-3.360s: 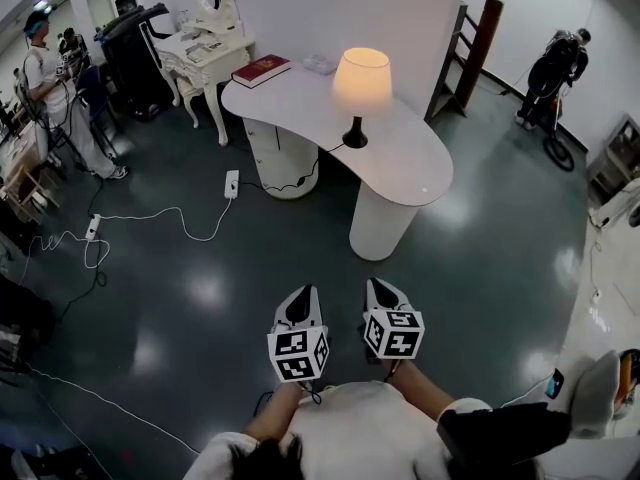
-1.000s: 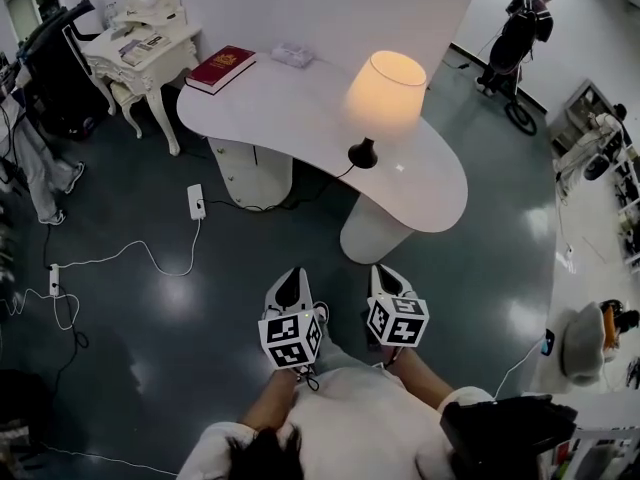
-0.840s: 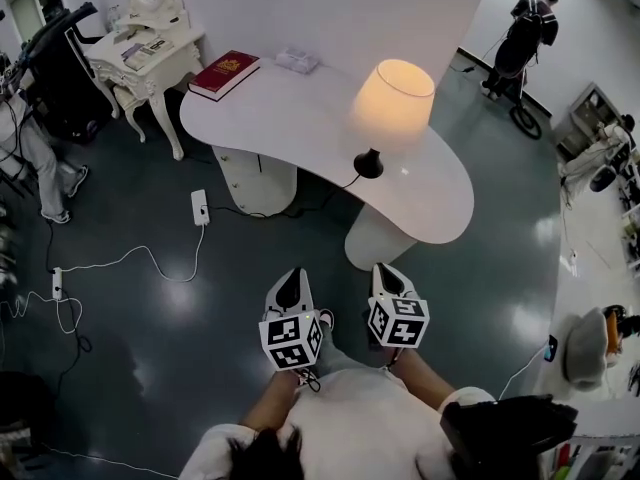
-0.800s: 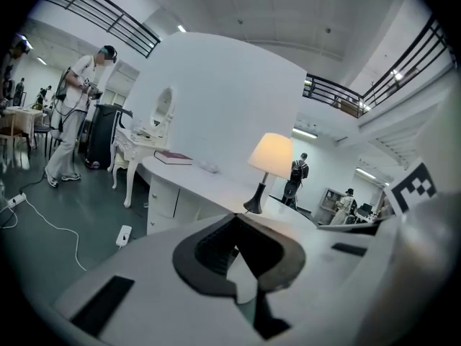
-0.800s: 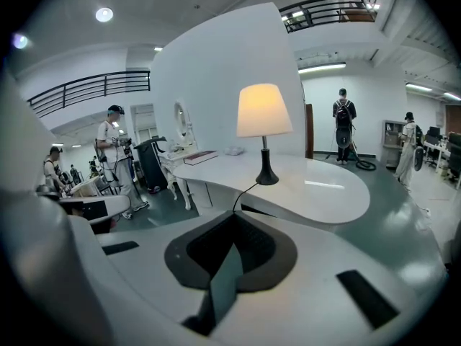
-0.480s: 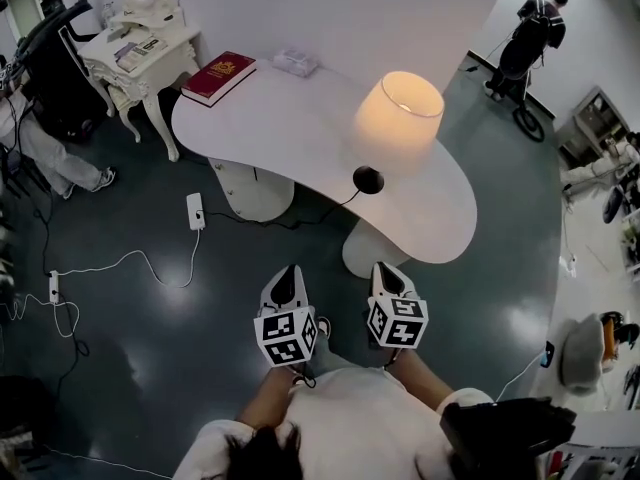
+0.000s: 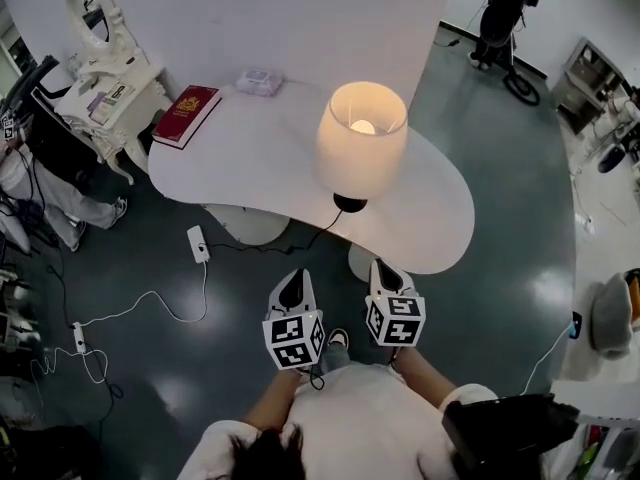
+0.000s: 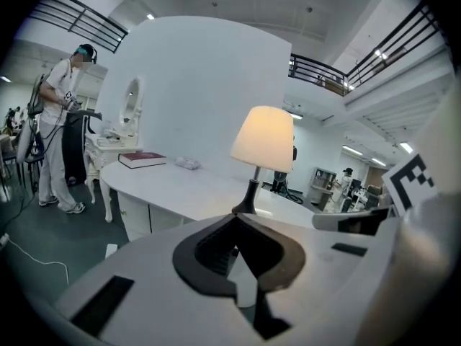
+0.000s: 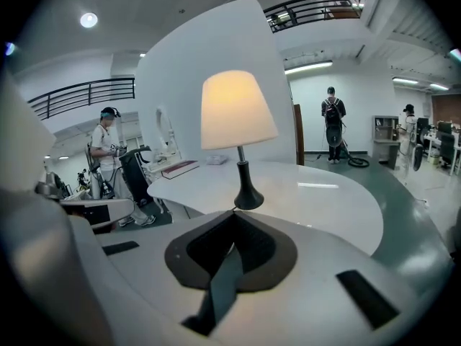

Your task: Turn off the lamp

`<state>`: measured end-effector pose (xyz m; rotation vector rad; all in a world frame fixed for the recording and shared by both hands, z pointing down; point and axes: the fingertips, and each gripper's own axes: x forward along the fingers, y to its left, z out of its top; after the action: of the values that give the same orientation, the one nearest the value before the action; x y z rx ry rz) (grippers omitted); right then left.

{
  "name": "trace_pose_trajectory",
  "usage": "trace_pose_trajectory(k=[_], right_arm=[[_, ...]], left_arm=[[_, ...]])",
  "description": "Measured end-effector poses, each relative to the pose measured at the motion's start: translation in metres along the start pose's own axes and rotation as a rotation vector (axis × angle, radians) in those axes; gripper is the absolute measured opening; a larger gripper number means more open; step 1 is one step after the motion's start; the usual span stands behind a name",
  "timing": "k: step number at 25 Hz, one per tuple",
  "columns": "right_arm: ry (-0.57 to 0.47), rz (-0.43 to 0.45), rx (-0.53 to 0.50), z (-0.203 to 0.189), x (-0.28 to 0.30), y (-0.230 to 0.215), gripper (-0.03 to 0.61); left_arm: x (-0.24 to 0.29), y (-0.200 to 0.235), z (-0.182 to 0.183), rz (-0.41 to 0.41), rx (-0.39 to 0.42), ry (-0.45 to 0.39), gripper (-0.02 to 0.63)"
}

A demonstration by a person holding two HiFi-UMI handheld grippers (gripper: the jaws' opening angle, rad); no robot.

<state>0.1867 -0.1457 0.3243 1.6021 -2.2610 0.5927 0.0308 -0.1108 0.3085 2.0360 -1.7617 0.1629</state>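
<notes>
A lit lamp [image 7: 362, 138] with a cream shade and a black base [image 7: 349, 203] stands near the front edge of a curved white table [image 7: 250, 138]. Its black cord [image 7: 318, 230] drops over that edge. My left gripper [image 7: 293, 280] and right gripper [image 7: 383, 268] hover side by side above the floor, just short of the table, both shut and holding nothing. In the left gripper view the lamp [image 8: 264, 139] rises just beyond the closed tips of the left gripper [image 8: 236, 215]. In the right gripper view the lamp [image 9: 238, 110] stands straight ahead of the right gripper [image 9: 234, 211].
A red book [image 7: 185, 116] and a small pale packet [image 7: 258, 81] lie at the table's far side. A power strip [image 7: 198, 244] with white cable lies on the dark floor at left. An ornate white dresser [image 7: 100, 78] stands far left. A person [image 7: 505, 3] stands at top right.
Both grippers, still shut, have come closer to the table. The lamp now sits nearer and more directly ahead of them, and the table's edge reaches almost to the tips.
</notes>
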Motion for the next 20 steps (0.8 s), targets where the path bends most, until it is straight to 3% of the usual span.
trace_pose_trajectory(k=[9,20], right_arm=[[0.008,-0.003,0.007,0.006,0.027,-0.026,-0.002],[0.049,-0.01,0.017,-0.011,0.061,0.007,-0.002]], left_arm=[[0.035,-0.006,0.008,0.007,0.076,0.052,0.008],[0.04,0.066,-0.004,0.073,0.029,0.083,0.006]])
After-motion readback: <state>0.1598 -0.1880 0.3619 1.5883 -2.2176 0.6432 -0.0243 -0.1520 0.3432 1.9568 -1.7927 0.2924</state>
